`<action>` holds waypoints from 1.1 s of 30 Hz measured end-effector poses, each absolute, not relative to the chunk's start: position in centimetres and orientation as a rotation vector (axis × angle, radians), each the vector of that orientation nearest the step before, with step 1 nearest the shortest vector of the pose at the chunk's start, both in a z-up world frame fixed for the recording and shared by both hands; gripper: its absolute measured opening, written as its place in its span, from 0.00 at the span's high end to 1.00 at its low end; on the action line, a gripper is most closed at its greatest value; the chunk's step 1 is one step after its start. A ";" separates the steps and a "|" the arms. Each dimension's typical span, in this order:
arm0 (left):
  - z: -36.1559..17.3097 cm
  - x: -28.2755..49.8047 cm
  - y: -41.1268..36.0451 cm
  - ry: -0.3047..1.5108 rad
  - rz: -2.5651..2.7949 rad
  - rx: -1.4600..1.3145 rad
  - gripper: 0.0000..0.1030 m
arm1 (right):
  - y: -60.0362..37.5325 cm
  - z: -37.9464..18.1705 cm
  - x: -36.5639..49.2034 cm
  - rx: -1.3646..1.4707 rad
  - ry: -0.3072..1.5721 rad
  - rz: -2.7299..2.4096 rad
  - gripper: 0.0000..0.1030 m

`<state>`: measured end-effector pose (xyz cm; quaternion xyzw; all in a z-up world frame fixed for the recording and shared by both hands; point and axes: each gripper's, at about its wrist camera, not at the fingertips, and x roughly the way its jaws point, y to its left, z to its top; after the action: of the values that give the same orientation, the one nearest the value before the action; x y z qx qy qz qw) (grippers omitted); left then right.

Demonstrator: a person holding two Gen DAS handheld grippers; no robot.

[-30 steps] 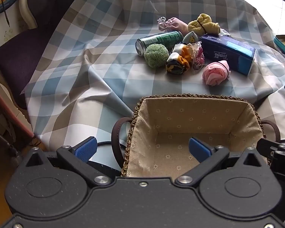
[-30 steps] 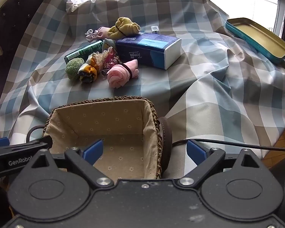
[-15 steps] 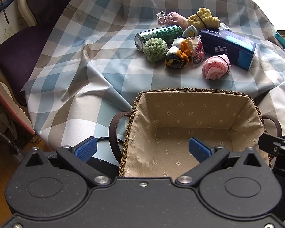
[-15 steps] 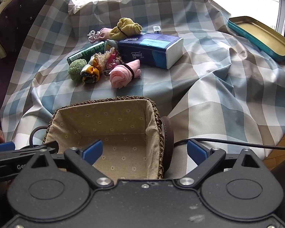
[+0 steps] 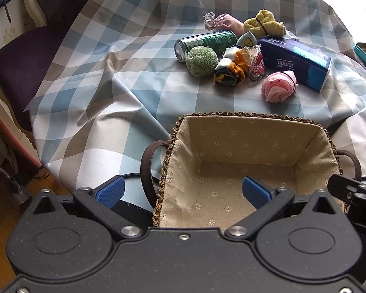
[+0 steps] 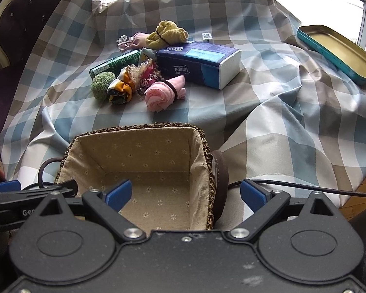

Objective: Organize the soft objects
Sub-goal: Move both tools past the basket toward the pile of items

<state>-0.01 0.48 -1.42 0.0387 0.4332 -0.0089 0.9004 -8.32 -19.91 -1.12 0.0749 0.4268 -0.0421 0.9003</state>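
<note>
A cloth-lined wicker basket stands empty at the near edge of the checked tablecloth. Beyond it lie soft things: a pink rolled cloth, a green fuzzy ball, a patterned scrunchie, a yellow rolled towel and a pink pouch. My left gripper is open and empty over the basket's left rim. My right gripper is open and empty over its right rim.
A green can and a blue Tempo tissue pack lie among the soft things. A teal tin lid sits at the far right. A purple chair stands on the left. A black cable runs near the right gripper.
Both grippers have pulled back and risen slightly, so the basket and objects sit lower and farther in view. Both stay open; nothing on the table has moved.
</note>
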 end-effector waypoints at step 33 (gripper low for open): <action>-1.6 2.2 1.9 0.913 -0.034 0.060 0.07 | -19.3 -1.7 -6.3 0.136 0.896 -0.015 0.06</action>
<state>2.25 1.90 -1.58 0.0291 0.4408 -0.0166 0.8970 -6.31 -19.31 -1.73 0.0658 0.4329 -0.0073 0.8990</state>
